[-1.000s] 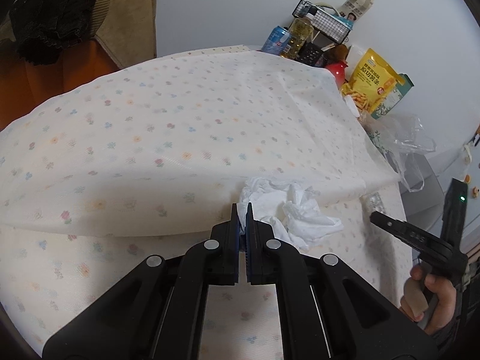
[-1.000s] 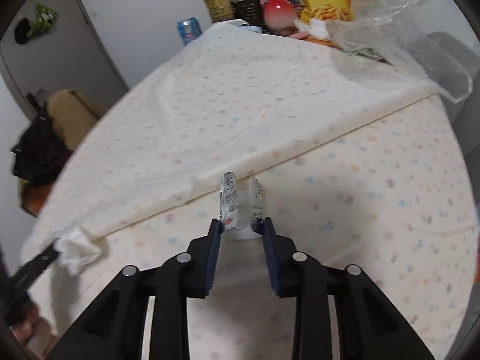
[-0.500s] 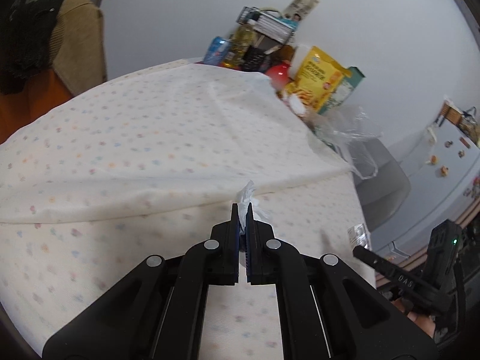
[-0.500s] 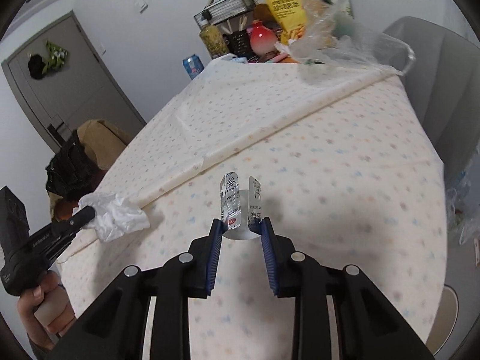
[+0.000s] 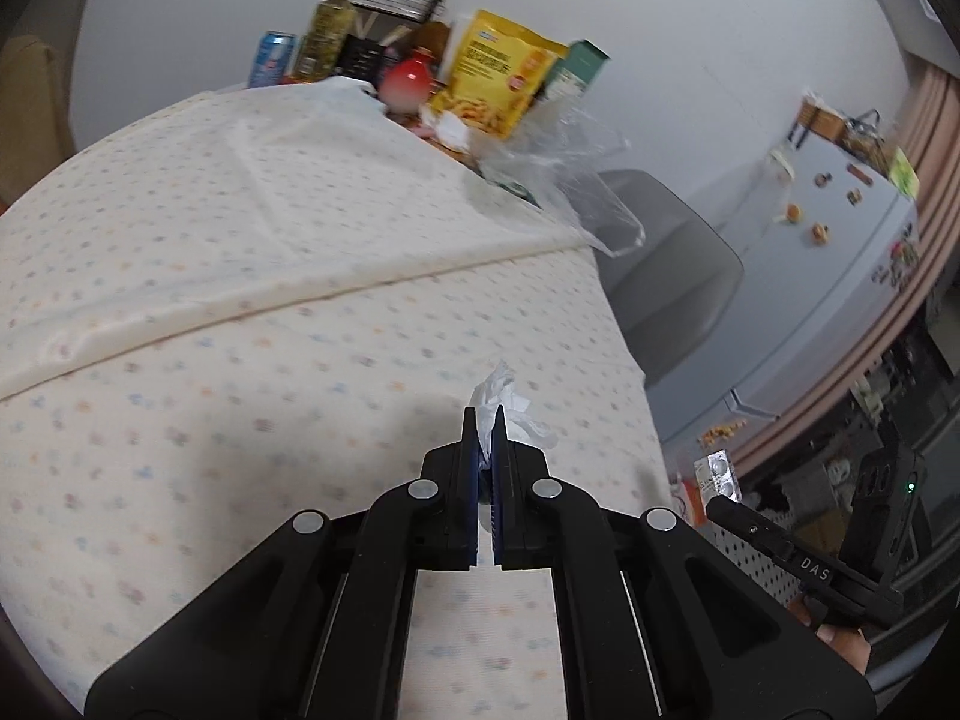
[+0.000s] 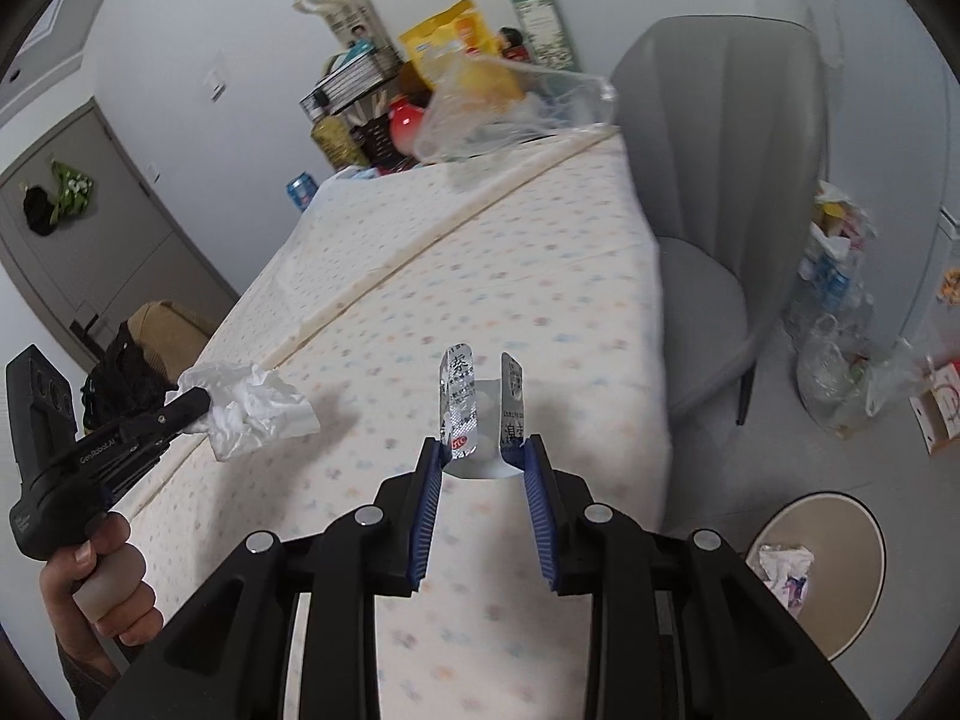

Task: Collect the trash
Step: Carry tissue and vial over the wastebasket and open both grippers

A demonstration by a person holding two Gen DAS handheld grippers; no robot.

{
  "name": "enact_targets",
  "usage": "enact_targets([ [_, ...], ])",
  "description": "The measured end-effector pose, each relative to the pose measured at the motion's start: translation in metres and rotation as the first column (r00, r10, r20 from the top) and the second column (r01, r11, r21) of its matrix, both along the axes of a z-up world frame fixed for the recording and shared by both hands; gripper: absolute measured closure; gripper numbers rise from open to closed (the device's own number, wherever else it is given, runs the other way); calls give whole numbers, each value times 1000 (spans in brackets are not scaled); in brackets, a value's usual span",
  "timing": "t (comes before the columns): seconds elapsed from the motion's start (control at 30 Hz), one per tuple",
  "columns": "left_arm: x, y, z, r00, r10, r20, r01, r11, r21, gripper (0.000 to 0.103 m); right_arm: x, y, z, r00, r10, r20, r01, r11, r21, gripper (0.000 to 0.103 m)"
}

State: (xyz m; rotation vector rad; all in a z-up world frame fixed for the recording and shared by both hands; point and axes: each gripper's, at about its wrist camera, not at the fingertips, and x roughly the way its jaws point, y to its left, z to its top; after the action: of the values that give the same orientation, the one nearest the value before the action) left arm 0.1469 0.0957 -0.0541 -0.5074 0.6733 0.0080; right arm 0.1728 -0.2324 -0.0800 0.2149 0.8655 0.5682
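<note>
My left gripper [image 5: 485,414] is shut on a crumpled white tissue [image 5: 510,402], held above the floral-clothed table [image 5: 240,360]. The right wrist view shows that same left gripper [image 6: 201,405] at the left, with the tissue [image 6: 252,408] bunched at its tip. My right gripper [image 6: 483,450] is shut on a bent silver blister pack [image 6: 459,408], folded into a U between the blue pads, over the table's right edge. In the left wrist view the blister pack [image 5: 720,471] shows small at the lower right. A round bin [image 6: 822,570] on the floor holds a wrapper.
A grey chair [image 6: 720,180] stands beside the table's right side. At the far end of the table are a yellow snack bag [image 5: 498,84], a clear plastic bag [image 5: 558,168], a red jar, a bottle and a wire rack. Trash bags [image 6: 840,330] lie by a white fridge [image 5: 828,276].
Both grippers have swung right across the table with their loads, toward its right edge. The chair, the floor and the round bin have come into view.
</note>
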Motion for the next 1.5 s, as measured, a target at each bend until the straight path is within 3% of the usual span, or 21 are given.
enact_targets([
  [0.27, 23, -53, 8, 995, -104, -1, 104, 994, 27, 99, -8, -75, -15, 989, -150, -9, 150, 989, 5, 74],
  [0.73, 58, -152, 6, 965, -256, -58, 260, 962, 81, 99, -27, -191, -74, 934, -342, -101, 345, 938, 16, 72],
  [1.1, 71, -209, 1, 941, -322, -100, 333, 934, 126, 99, -17, -231, -100, 905, -406, -126, 413, 910, 36, 72],
  [1.5, 87, -235, -8, 921, -363, -144, 381, 915, 133, 99, -6, -247, -127, 869, -458, -186, 475, 878, 60, 71],
])
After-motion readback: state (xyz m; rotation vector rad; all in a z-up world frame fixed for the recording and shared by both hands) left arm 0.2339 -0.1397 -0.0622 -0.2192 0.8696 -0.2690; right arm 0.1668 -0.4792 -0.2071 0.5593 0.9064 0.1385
